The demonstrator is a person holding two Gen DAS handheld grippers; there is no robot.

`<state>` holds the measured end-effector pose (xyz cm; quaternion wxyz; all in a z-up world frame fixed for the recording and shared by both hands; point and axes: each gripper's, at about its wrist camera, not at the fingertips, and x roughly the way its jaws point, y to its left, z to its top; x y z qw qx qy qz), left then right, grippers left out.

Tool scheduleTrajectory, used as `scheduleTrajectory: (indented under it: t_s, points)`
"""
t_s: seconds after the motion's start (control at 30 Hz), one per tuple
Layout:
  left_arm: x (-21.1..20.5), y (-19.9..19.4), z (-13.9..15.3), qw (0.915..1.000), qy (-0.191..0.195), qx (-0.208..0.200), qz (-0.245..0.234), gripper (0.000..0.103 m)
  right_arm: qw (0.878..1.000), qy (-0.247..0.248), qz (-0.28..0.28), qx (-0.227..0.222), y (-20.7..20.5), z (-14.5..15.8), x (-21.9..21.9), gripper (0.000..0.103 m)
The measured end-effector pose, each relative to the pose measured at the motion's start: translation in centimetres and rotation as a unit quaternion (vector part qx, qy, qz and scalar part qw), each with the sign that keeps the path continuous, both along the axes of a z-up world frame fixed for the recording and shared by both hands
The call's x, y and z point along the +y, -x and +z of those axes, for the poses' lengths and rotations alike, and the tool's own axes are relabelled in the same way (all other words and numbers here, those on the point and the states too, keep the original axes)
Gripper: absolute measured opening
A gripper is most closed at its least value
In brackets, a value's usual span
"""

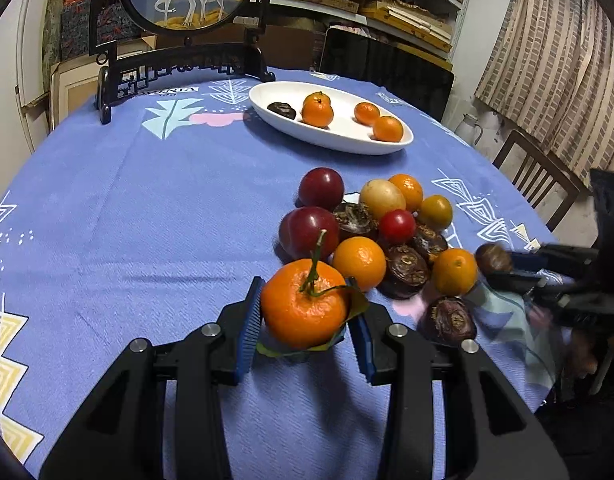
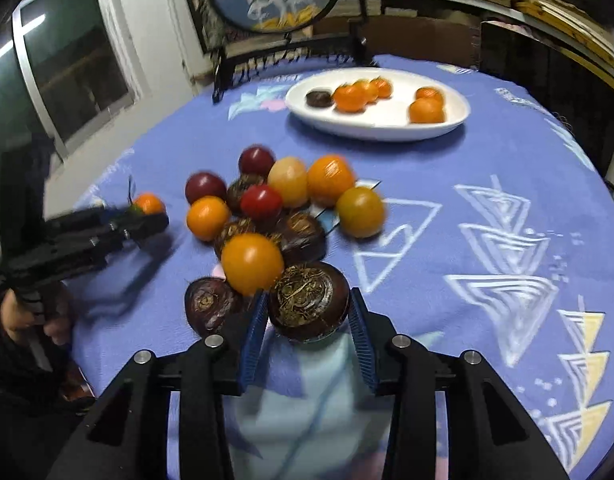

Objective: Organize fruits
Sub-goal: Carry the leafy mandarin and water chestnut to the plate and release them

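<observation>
My left gripper (image 1: 305, 320) is shut on a stemmed tangerine (image 1: 303, 308) with a leaf, near the front of the fruit pile (image 1: 379, 224). My right gripper (image 2: 307, 316) is shut on a dark brown water chestnut (image 2: 309, 300) at the pile's near edge (image 2: 267, 208). The pile holds oranges, red plums, a yellow fruit and more water chestnuts. A white oval plate (image 1: 347, 136) at the back holds several tangerines and one water chestnut; it also shows in the right wrist view (image 2: 371, 128). The right gripper appears in the left wrist view (image 1: 507, 268), the left one in the right wrist view (image 2: 147, 216).
A blue patterned tablecloth (image 1: 147, 220) covers the round table. A dark framed deer screen (image 1: 179, 20) stands at the back left. A wooden chair (image 1: 535, 168) is at the right. A loose water chestnut (image 2: 209, 304) lies beside my right gripper.
</observation>
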<state>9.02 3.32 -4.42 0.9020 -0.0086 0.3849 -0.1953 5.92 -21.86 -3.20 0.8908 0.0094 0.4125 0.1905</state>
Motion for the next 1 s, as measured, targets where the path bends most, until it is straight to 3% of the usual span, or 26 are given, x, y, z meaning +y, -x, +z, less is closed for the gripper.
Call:
scheduleTrajectory:
  t_s: [0.27,0.47,0.8,0.9,0.97,1.0]
  points:
    - [-3.2,-0.9,5.0,0.9984,0.005,-0.042,-0.039,0.039,0.997,-0.053,-0.046,-0.028,-2.0,4.0,-5.6,0.041]
    - [-7.0,-6.5,6.5,0.9973,-0.005,-0.042,-0.059,0.039,0.995,-0.085,-0.037,-0.024,-7.6,5.4,-5.4,0.041]
    - [-11.6,-17.4,4.4,0.9972,-0.050,-0.007,-0.055,0.040,0.994,-0.089,-0.053,-0.025,-18.2,6.5,-3.7,0.041]
    - [-12.0,-19.5,3.2,0.9969,-0.065,0.004,-0.045,0.050,0.994,-0.091,-0.058,-0.011,-20.7,5.2,-3.4,0.043]
    - [-11.4,-19.7,3.0,0.9977,-0.060,0.006,-0.031,0.065,0.993,-0.091,-0.072,-0.007,-21.0,4.6,-3.6,0.049]
    - [-11.2,-19.4,3.1,0.9979,-0.056,0.003,-0.031,0.065,0.993,-0.095,-0.071,-0.006,-20.9,4.5,-3.7,0.050]
